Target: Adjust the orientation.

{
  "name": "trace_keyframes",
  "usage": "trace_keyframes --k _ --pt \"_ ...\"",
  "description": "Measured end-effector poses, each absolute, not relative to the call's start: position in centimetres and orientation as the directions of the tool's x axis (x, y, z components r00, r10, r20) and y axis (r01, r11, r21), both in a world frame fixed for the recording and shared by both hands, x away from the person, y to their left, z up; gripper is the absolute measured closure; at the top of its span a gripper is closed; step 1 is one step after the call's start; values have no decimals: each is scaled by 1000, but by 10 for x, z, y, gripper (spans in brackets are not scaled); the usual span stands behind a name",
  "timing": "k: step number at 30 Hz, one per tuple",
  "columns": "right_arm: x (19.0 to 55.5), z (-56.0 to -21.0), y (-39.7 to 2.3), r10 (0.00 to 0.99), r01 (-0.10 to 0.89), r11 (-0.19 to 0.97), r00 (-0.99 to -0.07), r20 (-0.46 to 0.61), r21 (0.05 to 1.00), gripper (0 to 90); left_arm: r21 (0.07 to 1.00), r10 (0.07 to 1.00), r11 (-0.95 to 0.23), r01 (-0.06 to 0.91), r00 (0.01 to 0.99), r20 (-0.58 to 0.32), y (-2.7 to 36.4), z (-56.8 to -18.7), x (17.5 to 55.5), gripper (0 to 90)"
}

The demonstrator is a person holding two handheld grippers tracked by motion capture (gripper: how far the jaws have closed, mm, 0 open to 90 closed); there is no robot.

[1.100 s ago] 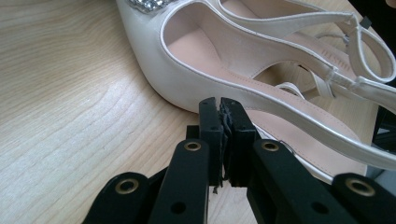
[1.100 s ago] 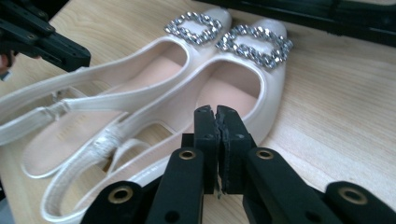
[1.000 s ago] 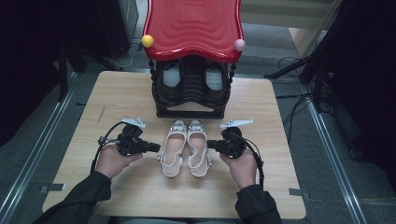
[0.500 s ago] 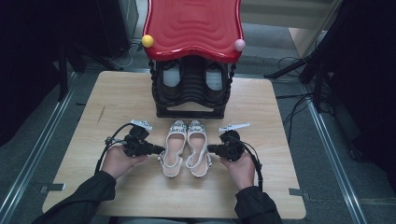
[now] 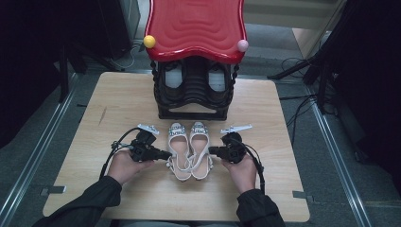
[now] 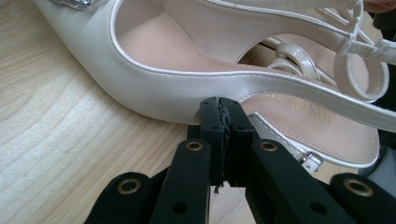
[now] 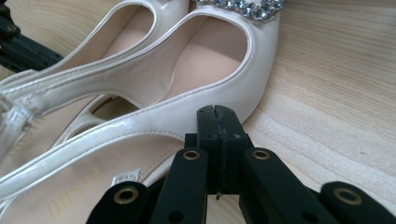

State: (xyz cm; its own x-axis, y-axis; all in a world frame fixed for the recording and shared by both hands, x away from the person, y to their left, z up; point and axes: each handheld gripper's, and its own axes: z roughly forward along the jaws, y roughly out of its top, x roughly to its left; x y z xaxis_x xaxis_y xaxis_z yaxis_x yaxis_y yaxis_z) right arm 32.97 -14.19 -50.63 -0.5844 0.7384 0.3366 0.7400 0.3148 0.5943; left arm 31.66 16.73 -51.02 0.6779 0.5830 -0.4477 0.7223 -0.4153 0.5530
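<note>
1. Two cream slingback shoes lie side by side on the wooden table [image 5: 118, 101], toes pointing at the black shoe rack [image 5: 193, 90] under the red wavy top [image 5: 196, 28]; left shoe [image 5: 178, 149] and right shoe [image 5: 200, 149] touch or nearly touch along their inner edges.
2. Left gripper [image 5: 163, 154]: jaws fully closed with nothing between them, tip pressed against the outer side wall of the left shoe [image 6: 154, 95] near its waist.
3. Right gripper [image 5: 212, 151]: jaws likewise closed and empty, tip against the outer side wall of the right shoe [image 7: 210, 100].
4. Handling, judged: each shoe looks light; the toe box appears fairly stiff, while the thin heel strap [image 6: 359, 42] is soft and will fold under a pinch. The glossy upper is probably slippery against the hard jaws.
5. Where to take hold, judged: the firm side wall or the rim of the toe opening gives the surest pinch. The jewelled toe trim [image 7: 243, 7] looks fragile and is best left alone.
6. Closed tips on both flanks suit nudging the pair together more than lifting it.
</note>
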Motion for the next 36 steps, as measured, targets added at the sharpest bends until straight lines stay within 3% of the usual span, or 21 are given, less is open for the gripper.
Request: trace_keyframes --k 16,25,36 --pt "338 -508 -147 752 746 295 -567 337 597 900 542 539 -403 737 670 -511 154 -515 307 894" --pt "340 -505 -153 757 736 286 -567 326 614 847 560 537 -452 694 713 -450 152 -508 302 885" --pt "339 -491 -162 754 712 258 -571 325 653 790 579 548 -403 709 694 -467 168 -496 307 710"
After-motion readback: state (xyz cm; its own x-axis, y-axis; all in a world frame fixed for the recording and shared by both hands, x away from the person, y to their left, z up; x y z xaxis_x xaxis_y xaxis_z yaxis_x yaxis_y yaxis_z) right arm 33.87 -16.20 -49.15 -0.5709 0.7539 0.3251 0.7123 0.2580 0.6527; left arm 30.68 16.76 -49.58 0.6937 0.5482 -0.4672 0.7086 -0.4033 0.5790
